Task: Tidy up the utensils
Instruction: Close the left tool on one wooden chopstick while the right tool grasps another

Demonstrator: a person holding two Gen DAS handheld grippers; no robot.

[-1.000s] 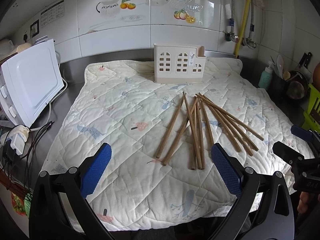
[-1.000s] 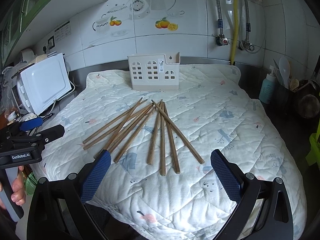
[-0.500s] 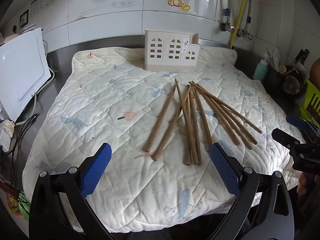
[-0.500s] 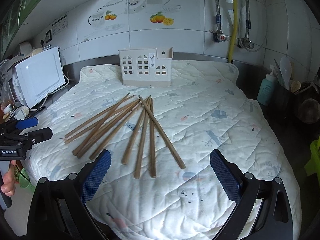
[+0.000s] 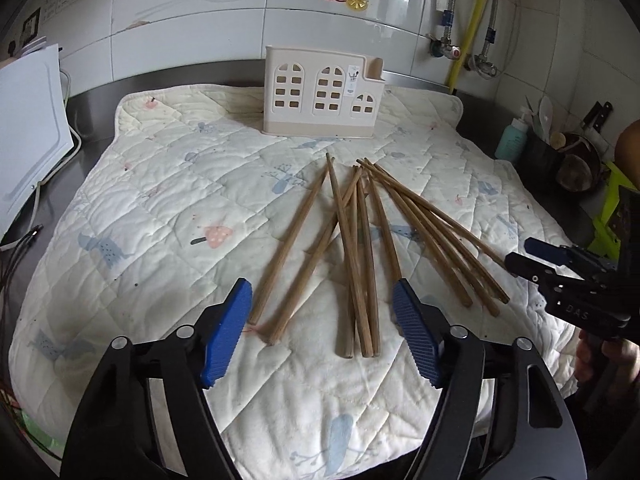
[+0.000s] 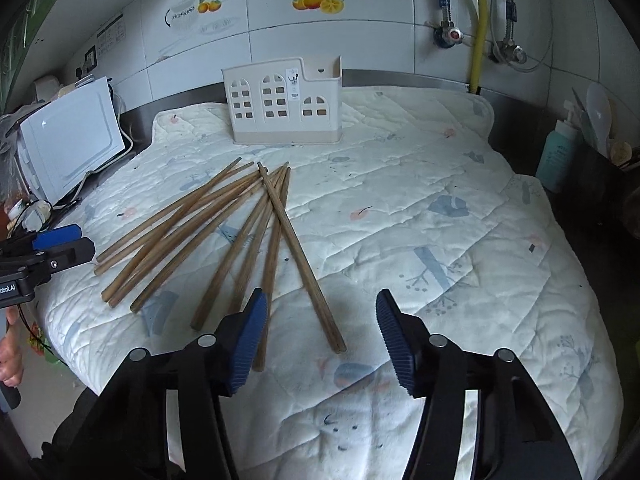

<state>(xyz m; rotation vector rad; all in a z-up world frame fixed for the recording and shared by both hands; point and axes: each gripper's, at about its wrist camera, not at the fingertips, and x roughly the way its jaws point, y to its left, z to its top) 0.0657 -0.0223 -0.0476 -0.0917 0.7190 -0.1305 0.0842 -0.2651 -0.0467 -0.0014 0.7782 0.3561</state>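
Observation:
Several brown wooden chopsticks [image 5: 360,240] lie fanned on a quilted cream mat [image 5: 160,208]; they also show in the right wrist view [image 6: 224,232]. A beige utensil holder [image 5: 322,98] with arched cut-outs stands upright at the mat's far edge, also in the right wrist view [image 6: 284,106]. My left gripper [image 5: 322,312] is open and empty, just above the near ends of the chopsticks. My right gripper [image 6: 320,316] is open and empty over the near end of the rightmost chopsticks; it shows at the right edge of the left wrist view [image 5: 536,260].
A white appliance [image 6: 72,140] with cables stands left of the mat. A teal bottle [image 6: 558,156] and a dark pot of utensils [image 5: 576,160] stand at the right. A tiled wall with pipes [image 6: 478,28] runs behind the steel counter.
Both grippers have moved forward and down towards the chopsticks, and both jaws have narrowed while staying open. The chopsticks and holder have not moved.

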